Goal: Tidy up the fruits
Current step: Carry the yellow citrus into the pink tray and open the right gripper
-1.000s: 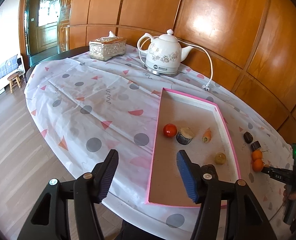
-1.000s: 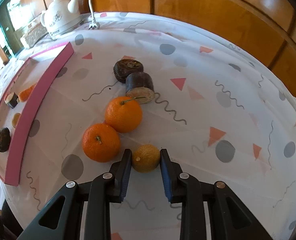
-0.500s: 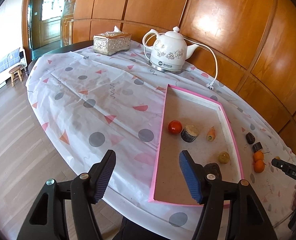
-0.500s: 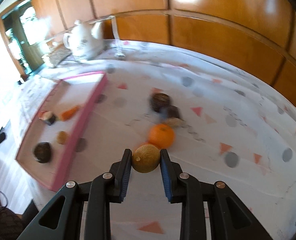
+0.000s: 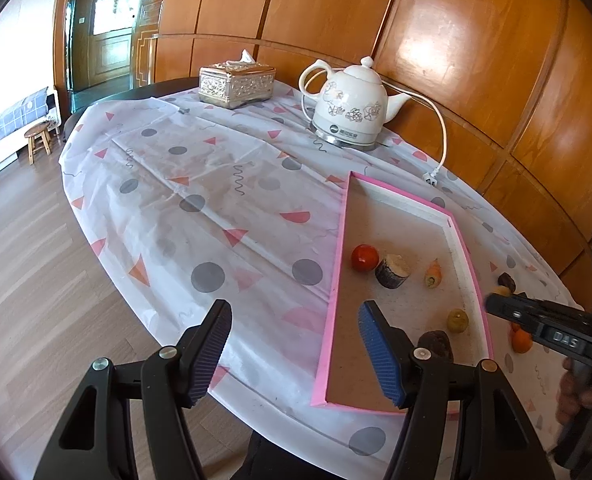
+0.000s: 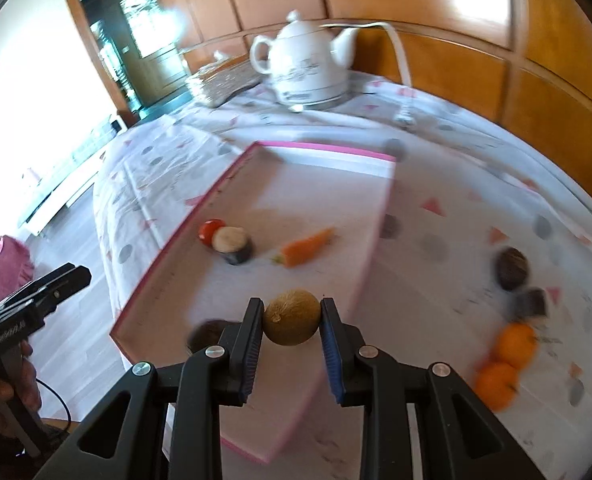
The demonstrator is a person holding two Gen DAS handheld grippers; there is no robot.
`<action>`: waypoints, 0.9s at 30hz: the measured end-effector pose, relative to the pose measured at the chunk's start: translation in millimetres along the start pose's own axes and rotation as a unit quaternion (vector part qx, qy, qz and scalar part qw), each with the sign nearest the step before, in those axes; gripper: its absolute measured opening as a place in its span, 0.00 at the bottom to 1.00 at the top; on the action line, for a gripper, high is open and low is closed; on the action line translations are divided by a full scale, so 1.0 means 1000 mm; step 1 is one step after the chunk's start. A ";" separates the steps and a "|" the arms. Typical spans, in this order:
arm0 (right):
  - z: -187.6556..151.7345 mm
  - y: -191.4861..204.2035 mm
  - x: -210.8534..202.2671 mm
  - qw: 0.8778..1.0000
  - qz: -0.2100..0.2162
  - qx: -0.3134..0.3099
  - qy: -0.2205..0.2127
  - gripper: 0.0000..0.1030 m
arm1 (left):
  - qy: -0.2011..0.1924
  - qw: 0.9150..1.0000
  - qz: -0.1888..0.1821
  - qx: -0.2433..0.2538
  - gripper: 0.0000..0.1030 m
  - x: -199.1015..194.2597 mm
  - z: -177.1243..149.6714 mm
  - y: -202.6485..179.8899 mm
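Observation:
My right gripper (image 6: 292,324) is shut on a round yellow-brown fruit (image 6: 292,320) and holds it in the air above the near end of the pink-rimmed tray (image 6: 376,256). In the tray lie a red tomato (image 5: 365,257), a dark cut fruit (image 5: 392,271), a small carrot (image 5: 433,274), a yellowish fruit (image 5: 457,320) and a dark brown one (image 5: 436,342). Two oranges (image 6: 514,344) and two dark fruits (image 6: 512,268) rest on the cloth right of the tray. My left gripper (image 5: 296,350) hangs open and empty over the tray's near left corner.
A white electric kettle (image 5: 352,114) with its cord and plug (image 5: 430,179) stands beyond the tray, next to a silver tissue box (image 5: 236,84). The round table's patterned cloth (image 5: 200,184) drops to a wood floor on the left. A wood-panelled wall runs behind.
The right gripper has lifted the yellow-brown fruit off the cloth and swung it left, from beside the oranges to over the tray. The left gripper has stayed put, its jaws a little wider.

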State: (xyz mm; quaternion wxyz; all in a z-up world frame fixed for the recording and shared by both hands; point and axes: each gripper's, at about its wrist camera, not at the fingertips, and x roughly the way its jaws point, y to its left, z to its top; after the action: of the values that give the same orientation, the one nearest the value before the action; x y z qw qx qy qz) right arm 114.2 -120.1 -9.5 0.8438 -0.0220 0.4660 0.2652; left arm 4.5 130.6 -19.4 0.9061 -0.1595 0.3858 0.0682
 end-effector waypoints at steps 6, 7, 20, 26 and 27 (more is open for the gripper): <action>0.011 0.026 0.033 1.000 0.007 -0.020 0.022 0.27 | 0.003 1.000 0.007 -0.008 0.64 0.003 -0.001 0.006; 0.012 0.028 0.036 0.999 0.008 -0.022 0.024 0.27 | 0.003 1.000 0.008 -0.010 0.65 0.004 -0.001 0.007; 0.011 0.041 0.058 0.999 0.007 -0.023 0.029 0.34 | 0.008 0.999 0.020 -0.028 0.65 0.005 -0.003 0.016; 0.008 0.035 0.037 1.000 0.001 -0.011 0.006 0.34 | 0.006 1.000 0.015 -0.021 0.65 0.003 -0.003 0.011; 0.007 0.033 0.034 1.000 -0.003 -0.010 0.003 0.35 | 0.005 1.000 0.013 -0.019 0.65 0.002 -0.003 0.010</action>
State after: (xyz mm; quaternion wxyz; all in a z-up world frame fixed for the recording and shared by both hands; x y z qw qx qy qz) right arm 119.0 -75.0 -25.9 0.8427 -0.0323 0.4663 0.2671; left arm 1.8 138.6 -25.3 0.8999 -0.1718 0.3913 0.0864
